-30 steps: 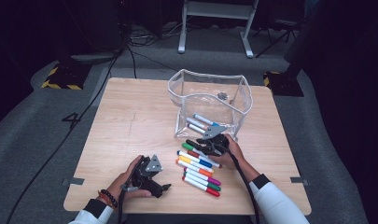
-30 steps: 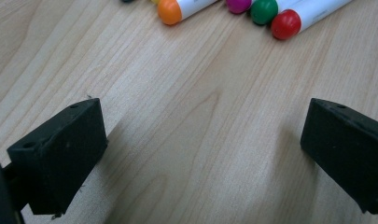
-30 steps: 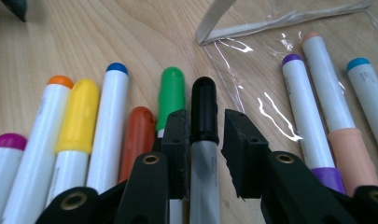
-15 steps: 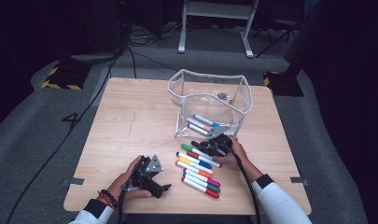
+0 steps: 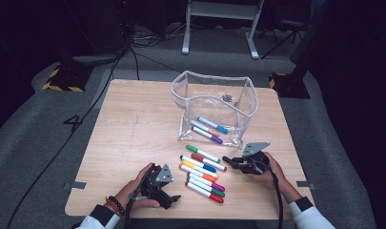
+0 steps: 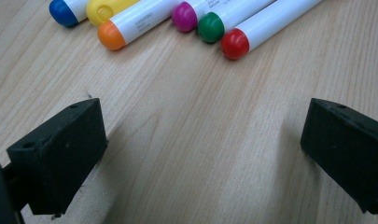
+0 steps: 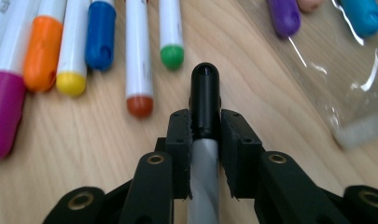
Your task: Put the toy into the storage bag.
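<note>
Your right gripper (image 5: 228, 163) has pulled back from the pouch (image 5: 214, 107), fingers clamped on a black-capped marker (image 7: 204, 91), coloured markers (image 7: 102, 42) just ahead, left gripper (image 6: 200, 154) fingers wide apart, holding nothing.

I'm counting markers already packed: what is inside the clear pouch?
Inside the clear pouch, three markers lie on its bottom, with blue, pink and purple caps. A small dark thing shows farther back; what it is cannot be told.

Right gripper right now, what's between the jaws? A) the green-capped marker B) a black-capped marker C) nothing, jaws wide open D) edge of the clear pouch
B: in the right gripper view the right gripper has its jaws pressed on both sides of a black-capped marker, while the green-capped marker lies loose on the table.
</note>
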### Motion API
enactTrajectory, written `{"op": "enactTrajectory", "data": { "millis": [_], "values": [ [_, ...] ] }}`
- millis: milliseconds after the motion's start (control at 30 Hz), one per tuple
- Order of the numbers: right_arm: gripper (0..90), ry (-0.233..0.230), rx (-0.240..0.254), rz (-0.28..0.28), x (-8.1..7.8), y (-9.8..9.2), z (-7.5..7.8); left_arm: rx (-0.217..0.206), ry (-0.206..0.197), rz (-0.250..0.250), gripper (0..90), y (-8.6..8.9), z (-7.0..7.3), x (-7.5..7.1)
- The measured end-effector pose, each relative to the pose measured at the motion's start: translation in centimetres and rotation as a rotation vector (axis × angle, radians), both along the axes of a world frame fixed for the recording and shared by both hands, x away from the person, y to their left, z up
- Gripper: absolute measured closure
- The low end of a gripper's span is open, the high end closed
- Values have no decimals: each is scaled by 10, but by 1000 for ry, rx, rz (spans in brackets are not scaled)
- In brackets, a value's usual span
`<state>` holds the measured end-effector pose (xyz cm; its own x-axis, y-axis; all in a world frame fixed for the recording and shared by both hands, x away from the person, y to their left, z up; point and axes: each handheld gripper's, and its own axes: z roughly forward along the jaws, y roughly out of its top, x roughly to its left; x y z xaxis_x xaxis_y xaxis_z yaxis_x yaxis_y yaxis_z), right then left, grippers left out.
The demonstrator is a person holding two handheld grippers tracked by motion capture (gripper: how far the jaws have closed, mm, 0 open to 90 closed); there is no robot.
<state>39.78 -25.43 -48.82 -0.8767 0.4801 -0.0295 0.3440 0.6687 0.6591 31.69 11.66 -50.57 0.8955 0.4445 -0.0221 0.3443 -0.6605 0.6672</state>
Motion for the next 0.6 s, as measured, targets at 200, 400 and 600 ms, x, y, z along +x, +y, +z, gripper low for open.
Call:
{"op": "enactTrajectory", "data": {
  "millis": [200,400,600],
  "values": [
    [720,-3,48,-32,-13,-27,-4,1,0,-2,5,0,0,0],
    [679,-16,72,-29,-8,-22,-7,5,-1,-14,4,1,0,1],
    [739,-33,84,-25,-7,-23,-8,5,-1,-12,5,1,0,1]
  ]
}}
